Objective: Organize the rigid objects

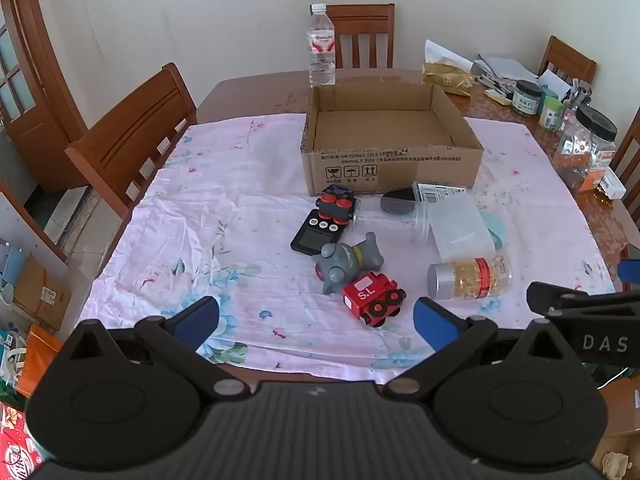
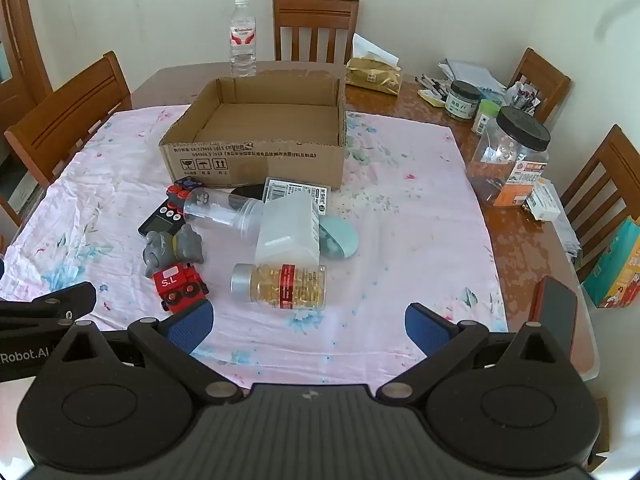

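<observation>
Rigid toys and bottles, like the red wooden toy train, lie before an empty brown cardboard box, awaiting sorting; both grippers' fingers gape wide, holding nothing.

Water bottle — black-lidded jar — chairs

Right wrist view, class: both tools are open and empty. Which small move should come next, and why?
Probably ease the right tool forward and down over the capsule bottle. It lies on its side just ahead of the open tool, apart from the pile, and the cardboard box looks empty.
</observation>
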A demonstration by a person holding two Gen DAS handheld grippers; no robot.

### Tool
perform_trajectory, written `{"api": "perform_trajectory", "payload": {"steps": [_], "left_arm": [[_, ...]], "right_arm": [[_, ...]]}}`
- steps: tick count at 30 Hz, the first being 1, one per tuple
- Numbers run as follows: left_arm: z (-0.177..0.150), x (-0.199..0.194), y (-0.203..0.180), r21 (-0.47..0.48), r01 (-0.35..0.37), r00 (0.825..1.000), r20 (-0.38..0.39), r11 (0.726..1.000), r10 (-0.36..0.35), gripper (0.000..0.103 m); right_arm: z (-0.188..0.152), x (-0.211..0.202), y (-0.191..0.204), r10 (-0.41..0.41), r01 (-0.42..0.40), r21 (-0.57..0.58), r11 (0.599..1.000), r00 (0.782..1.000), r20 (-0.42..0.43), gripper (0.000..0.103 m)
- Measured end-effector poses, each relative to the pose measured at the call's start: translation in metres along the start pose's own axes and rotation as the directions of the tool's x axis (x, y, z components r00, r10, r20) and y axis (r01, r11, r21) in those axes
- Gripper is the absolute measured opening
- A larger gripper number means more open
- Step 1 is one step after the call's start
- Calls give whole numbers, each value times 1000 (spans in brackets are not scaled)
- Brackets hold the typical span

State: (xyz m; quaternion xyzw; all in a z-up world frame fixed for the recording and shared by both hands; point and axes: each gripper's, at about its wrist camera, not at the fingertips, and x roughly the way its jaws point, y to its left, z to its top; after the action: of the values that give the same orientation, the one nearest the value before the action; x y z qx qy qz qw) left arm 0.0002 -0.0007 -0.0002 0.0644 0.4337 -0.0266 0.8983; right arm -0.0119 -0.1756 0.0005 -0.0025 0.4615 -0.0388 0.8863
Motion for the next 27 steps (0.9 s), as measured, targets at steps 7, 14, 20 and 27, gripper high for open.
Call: {"api": "perform_trajectory", "payload": {"steps": [7, 14, 20, 27], "left_arm": [[3, 2, -6, 1, -10, 1000, -1, 1000, 10, 103], [1, 0, -2, -5, 12, 1000, 4, 1000, -12, 103], [1, -3, 0, -15, 17, 1000, 5, 1000, -17, 103], [1, -3, 0, -15, 17, 1000, 7, 1000, -17, 103]], "right_arm": [[-1, 0, -2, -14, 14, 13, 1000, 1000, -3, 103], [1, -1, 0, -7, 7, 8, 1000, 1000, 1, 103], [1, -3, -3, -2, 2, 6, 1000, 1000, 2, 103], [2, -4, -4, -2, 2, 6, 1000, 1000, 5, 103]]}}
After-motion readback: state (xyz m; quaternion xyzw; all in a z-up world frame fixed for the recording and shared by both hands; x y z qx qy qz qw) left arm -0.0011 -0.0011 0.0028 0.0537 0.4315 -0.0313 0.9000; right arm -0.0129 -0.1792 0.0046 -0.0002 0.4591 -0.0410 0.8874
